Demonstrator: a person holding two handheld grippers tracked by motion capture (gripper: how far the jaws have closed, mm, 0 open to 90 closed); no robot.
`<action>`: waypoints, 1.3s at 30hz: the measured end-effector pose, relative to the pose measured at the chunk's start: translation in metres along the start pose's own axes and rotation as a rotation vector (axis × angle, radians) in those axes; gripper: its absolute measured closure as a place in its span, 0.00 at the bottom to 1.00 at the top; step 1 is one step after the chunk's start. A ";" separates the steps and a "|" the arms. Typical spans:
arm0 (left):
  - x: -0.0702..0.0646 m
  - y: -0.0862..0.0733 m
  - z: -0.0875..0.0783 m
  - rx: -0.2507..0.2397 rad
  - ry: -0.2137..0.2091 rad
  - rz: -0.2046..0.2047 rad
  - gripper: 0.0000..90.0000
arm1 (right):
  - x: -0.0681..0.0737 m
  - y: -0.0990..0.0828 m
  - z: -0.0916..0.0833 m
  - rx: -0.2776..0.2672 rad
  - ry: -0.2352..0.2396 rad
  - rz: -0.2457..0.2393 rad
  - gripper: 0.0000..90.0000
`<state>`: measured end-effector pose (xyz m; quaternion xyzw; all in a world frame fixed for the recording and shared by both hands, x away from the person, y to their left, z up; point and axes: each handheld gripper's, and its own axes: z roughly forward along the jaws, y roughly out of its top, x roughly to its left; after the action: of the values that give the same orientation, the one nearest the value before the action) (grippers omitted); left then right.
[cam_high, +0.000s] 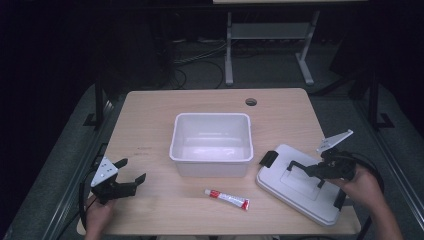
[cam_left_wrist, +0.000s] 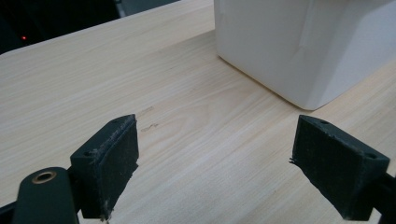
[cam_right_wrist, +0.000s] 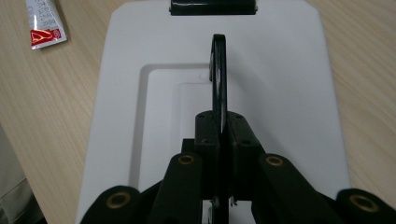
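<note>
White lid (cam_high: 300, 184) lies flat on the table (cam_high: 150, 125) at four o'clock from the tub (cam_high: 211, 145). From above, the right gripper (cam_high: 306, 170) pinches the lid's black handle (cam_high: 300, 167), hand low at the table's right edge; the left gripper (cam_high: 131, 172) sits at eight o'clock, forearm in from the bottom. The left gripper view shows its jaws wide, nothing between, above bare wood near the tub. In the right gripper view, the jaws clamp the thin handle edge-on. I reckon the lid could swing or slip on lifting, or clip the tube (cam_right_wrist: 44, 23) nearby.
</note>
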<state>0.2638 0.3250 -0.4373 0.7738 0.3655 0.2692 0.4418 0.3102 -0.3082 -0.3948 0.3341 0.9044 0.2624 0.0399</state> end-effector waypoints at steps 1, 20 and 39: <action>0.000 0.000 0.000 0.000 -0.001 0.000 0.15 | 0.000 -0.001 0.001 0.001 -0.001 0.002 0.93; -0.002 0.000 0.002 0.002 -0.005 0.002 0.15 | 0.000 -0.009 -0.003 -0.032 -0.017 0.025 0.77; -0.003 0.001 0.002 0.004 -0.011 0.007 0.15 | 0.023 0.003 -0.034 -0.056 -0.076 -0.032 0.57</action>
<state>0.2641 0.3217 -0.4379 0.7774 0.3610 0.2658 0.4413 0.2857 -0.3073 -0.3620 0.3282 0.8997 0.2741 0.0878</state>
